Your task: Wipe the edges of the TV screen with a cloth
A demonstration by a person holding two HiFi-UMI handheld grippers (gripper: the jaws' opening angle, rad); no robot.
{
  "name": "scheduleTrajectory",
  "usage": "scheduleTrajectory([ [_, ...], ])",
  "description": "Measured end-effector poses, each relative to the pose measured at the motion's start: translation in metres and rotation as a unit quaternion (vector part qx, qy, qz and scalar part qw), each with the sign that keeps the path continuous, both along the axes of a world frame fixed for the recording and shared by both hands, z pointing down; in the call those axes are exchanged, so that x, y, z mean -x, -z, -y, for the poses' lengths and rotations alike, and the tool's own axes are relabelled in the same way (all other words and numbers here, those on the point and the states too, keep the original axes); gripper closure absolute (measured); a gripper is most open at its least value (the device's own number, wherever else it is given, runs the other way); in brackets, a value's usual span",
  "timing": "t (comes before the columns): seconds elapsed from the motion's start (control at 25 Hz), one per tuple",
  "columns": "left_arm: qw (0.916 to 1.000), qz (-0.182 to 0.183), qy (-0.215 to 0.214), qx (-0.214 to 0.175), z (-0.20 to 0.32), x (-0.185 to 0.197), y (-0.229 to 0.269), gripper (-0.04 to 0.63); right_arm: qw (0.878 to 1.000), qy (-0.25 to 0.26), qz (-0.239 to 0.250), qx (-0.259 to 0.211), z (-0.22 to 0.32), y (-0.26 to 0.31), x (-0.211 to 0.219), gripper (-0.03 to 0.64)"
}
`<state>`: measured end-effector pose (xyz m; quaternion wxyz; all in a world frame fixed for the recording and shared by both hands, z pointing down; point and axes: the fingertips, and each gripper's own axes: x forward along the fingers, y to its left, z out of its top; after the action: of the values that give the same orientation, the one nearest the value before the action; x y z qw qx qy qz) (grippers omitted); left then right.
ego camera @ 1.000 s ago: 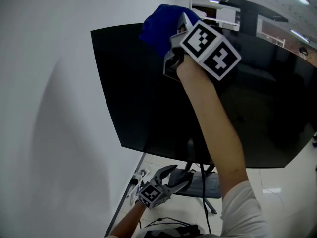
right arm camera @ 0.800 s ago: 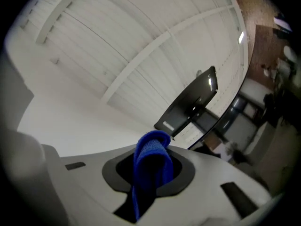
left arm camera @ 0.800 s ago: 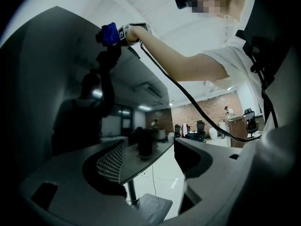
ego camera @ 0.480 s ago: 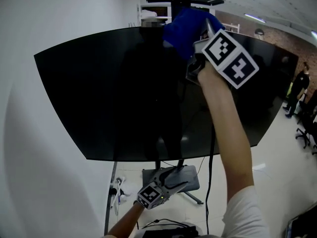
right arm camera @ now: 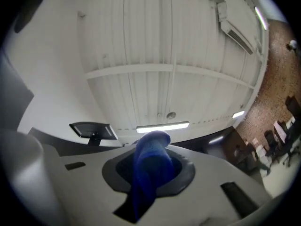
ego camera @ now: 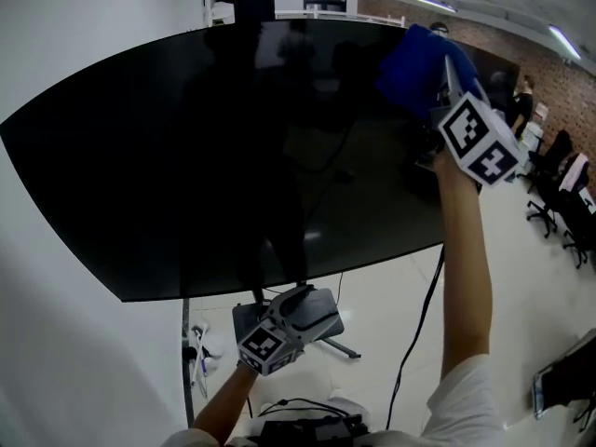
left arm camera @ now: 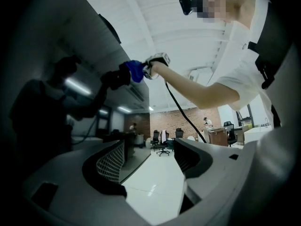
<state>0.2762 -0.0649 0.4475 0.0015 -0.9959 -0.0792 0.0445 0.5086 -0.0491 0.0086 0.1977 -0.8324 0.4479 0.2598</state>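
Observation:
A big black TV screen (ego camera: pixel 223 156) on a floor stand fills the head view. My right gripper (ego camera: pixel 438 87) is raised to the screen's top edge near its right end, shut on a blue cloth (ego camera: pixel 414 63) that presses against that edge. In the right gripper view the blue cloth (right arm camera: pixel 149 171) is pinched between the jaws, under the ceiling. My left gripper (ego camera: pixel 298 305) hangs low below the screen's bottom edge, jaws apart and empty. In the left gripper view its open jaws frame the floor, with the blue cloth (left arm camera: pixel 135 71) far up on the screen (left arm camera: pixel 56 79).
The TV stand's base (ego camera: pixel 317 329) and a black cable (ego camera: pixel 419 329) are on the white floor under the screen. Office chairs (ego camera: pixel 559 184) stand at the right. A white wall (ego camera: pixel 56 26) lies to the left, and a ceiling lamp (right arm camera: pixel 162 126) is overhead.
My right gripper has slid the blue cloth rightward along the screen's top edge, from near the left part to near the right end. The left gripper has stayed low and open.

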Motion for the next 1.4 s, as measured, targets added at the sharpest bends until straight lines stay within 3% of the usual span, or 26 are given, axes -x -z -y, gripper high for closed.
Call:
scheduleTrajectory([
  [0.12,0.9990,-0.006,0.043,0.012,0.016,-0.008,0.014,0.272,0.996,-0.039,-0.070,0.048,-0.014,-0.054,0.001,0.548],
  [0.2,0.9969,-0.017,0.076,0.014,0.030,-0.019,0.019,0.275,0.994,-0.015,-0.085,0.069,-0.014,-0.107,0.003,0.548],
  [0.32,0.9922,-0.032,0.119,0.015,0.041,-0.025,0.024,0.276,0.992,0.051,-0.064,0.098,-0.011,-0.202,0.010,0.547],
  [0.48,0.9852,-0.031,0.168,-0.019,0.062,-0.011,-0.003,0.278,0.982,0.118,-0.017,0.148,-0.003,-0.321,0.043,0.547],
  [0.68,0.9748,-0.019,0.222,0.001,0.077,0.009,-0.028,0.295,0.966,0.167,0.019,0.198,0.017,-0.422,0.082,0.546],
  [1.04,0.9490,-0.010,0.314,0.019,0.109,0.064,-0.053,0.295,0.945,0.219,0.045,0.239,0.047,-0.476,0.132,0.548],
  [1.4,0.9424,0.002,0.334,0.005,0.121,0.076,-0.056,0.295,0.941,0.228,0.049,0.246,0.066,-0.486,0.137,0.551],
])
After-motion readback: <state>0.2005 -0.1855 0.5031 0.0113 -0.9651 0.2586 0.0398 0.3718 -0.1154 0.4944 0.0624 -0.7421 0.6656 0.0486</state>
